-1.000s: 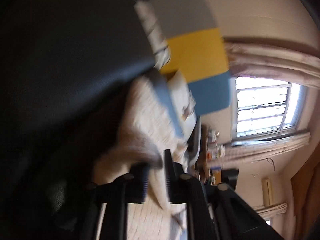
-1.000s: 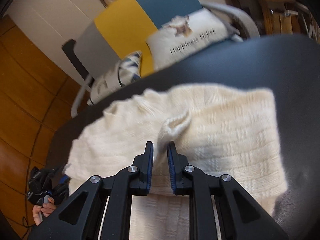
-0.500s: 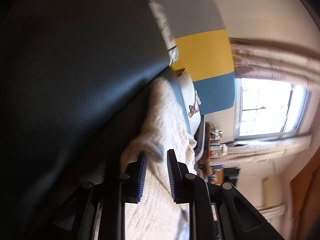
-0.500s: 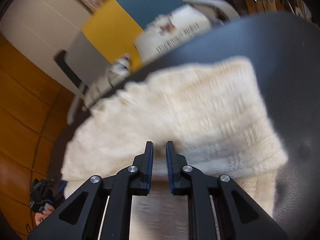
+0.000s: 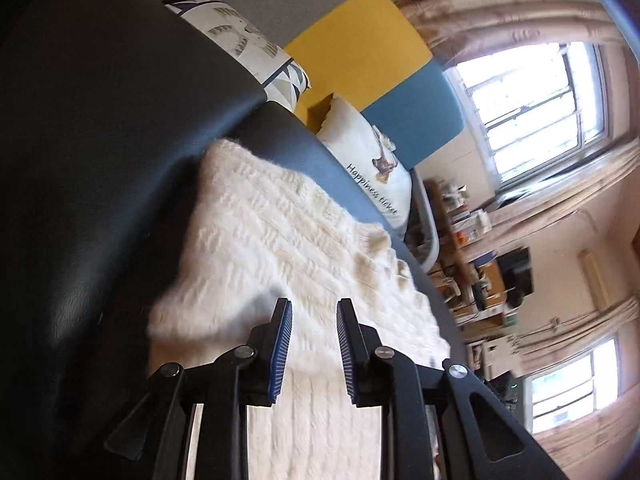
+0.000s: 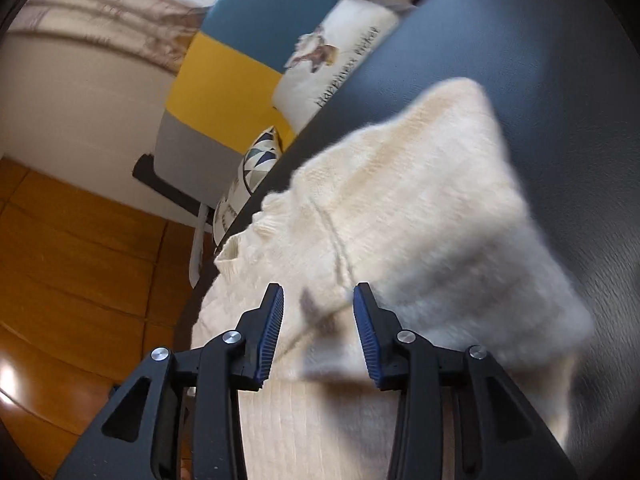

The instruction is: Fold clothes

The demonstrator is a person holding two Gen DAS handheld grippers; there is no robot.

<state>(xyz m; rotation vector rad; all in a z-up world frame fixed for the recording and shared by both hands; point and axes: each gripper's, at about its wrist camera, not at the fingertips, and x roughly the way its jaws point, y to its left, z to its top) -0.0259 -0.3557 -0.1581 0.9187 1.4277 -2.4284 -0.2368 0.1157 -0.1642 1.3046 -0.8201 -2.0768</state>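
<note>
Both sets of tongs were pinched nearly shut a moment ago, and their jaws have just been opening. Now the left gripper (image 5: pixel 314 308) is let go, its two blue pads apart, with nothing squeezed between them. It hangs over the near edge of the white sweater (image 5: pixel 280 248). The right gripper (image 6: pixel 319 294) is let go too. A fold of the sweater (image 6: pixel 420 208) sits in the gap between its pads, but the pads do not press on it.

The fluffy sweater lies folded over on the black table (image 5: pixel 100 140). In the left view it runs from the tongs up toward 11 o'clock. In the right view it spreads toward 1 o'clock.

Past the table's edge stands a chair (image 6: pixel 224 56) in blue, yellow and gray, with a white pillow (image 6: pixel 324 64) that has words on it. The wooden floor (image 6: pixel 80 260) is at 9 o'clock in the right view.
</note>
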